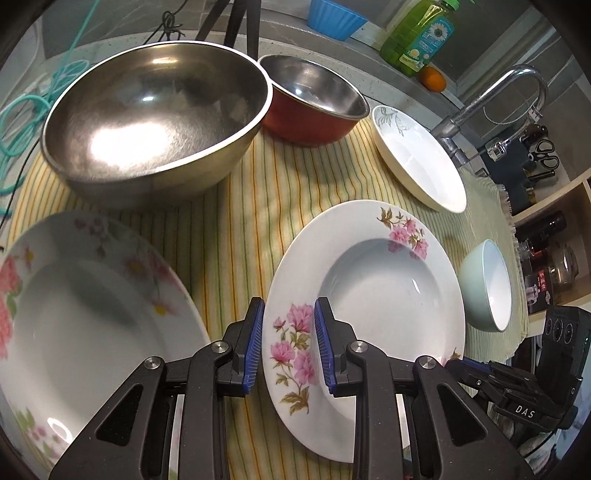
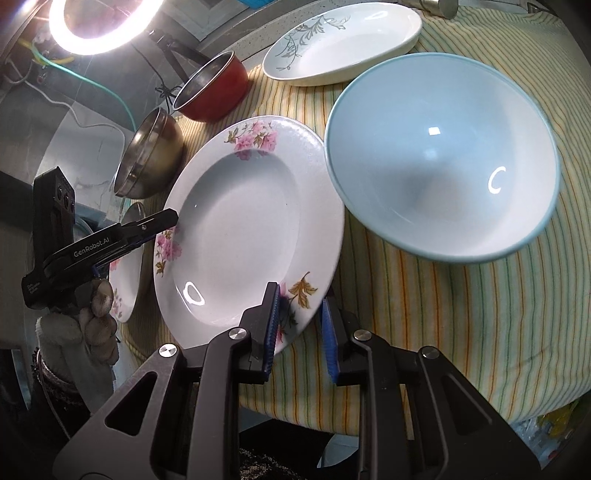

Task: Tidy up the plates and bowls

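A white deep plate with pink flowers [image 1: 369, 273] [image 2: 240, 229] lies on the striped cloth [image 1: 240, 221]. My left gripper [image 1: 290, 306] straddles its left rim, one pad over the plate and one past the edge, shut on it; the right wrist view shows it from the side [image 2: 162, 221]. My right gripper [image 2: 300, 295] is shut on the plate's near rim by the brown leaf, and its tip shows in the left wrist view [image 1: 458, 363]. A second flowered plate [image 1: 92, 314] [image 2: 125, 266] lies to the left.
Behind stand a large steel bowl [image 1: 155, 118], a red bowl [image 1: 314, 103] and a white leaf-pattern dish [image 1: 417, 158]. A pale blue bowl [image 2: 443, 158] sits beside the held plate. A tap [image 1: 498, 96], green bottle [image 1: 421, 33] and ring light [image 2: 96, 26] border the cloth.
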### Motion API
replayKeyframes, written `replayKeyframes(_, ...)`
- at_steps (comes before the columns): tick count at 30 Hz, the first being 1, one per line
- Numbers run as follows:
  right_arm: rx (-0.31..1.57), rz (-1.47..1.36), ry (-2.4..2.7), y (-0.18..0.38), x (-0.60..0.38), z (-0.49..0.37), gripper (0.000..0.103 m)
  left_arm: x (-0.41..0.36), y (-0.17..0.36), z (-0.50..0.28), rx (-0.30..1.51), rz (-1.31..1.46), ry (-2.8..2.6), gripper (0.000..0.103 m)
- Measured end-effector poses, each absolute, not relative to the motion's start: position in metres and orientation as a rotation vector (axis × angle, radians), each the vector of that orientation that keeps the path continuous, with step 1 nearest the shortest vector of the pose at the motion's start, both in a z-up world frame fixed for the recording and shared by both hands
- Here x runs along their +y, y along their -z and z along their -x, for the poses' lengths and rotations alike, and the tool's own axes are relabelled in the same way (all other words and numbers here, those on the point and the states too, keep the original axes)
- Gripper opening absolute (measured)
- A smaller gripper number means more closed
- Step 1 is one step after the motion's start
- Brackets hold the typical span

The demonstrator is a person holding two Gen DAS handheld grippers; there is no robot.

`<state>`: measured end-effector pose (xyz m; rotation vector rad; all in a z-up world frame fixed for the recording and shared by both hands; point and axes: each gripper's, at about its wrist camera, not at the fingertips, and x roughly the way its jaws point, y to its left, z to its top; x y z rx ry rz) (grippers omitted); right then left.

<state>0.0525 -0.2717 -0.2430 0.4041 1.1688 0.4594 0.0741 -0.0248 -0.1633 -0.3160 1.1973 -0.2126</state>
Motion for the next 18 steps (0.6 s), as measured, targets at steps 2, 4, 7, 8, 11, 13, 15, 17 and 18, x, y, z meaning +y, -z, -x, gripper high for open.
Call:
replayKeyframes(2,1.171,-0.393,-0.466,0.243,-0.272,-0.049,0.023,-0.025,0.163,-0.069,1.197,0.322,0.205,0.024)
replayKeyframes(4,1.177,-0.382,-0.474,0.244,-0.272,-0.049,0.023,-0.025,0.163,-0.064,1.197,0.331,0.197,0.024)
replayKeyframes(7,1.181,-0.363,-0.481,0.244,-0.272,-0.046,0.023,-0.027,0.162,-0.057,1.198,0.340,0.186,0.024)
replayKeyframes(8,1.182,-0.359,-0.484,0.244,-0.273,-0.046,0.023,-0.026,0.163,-0.054,1.198,0.341,0.183,0.024)
replayKeyframes(11,1.185,-0.343,-0.493,0.245,-0.273,-0.045,0.024,-0.026,0.163,-0.046,1.199,0.360,0.170,0.024)
replayKeyframes(13,1.187,-0.334,-0.499,0.245,-0.273,-0.045,0.024,-0.026,0.163,-0.042,1.200,0.364,0.163,0.024)
replayKeyframes(15,1.187,-0.324,-0.505,0.245,-0.273,-0.044,0.024,-0.024,0.164,-0.038,1.201,0.374,0.158,0.024)
replayKeyframes(17,1.188,-0.318,-0.509,0.245,-0.273,-0.043,0.024,-0.024,0.164,-0.035,1.202,0.380,0.152,0.024)
replayKeyframes(18,1.187,-0.314,-0.510,0.245,-0.274,-0.043,0.024,-0.024,0.164,-0.033,1.202,0.384,0.149,0.024)
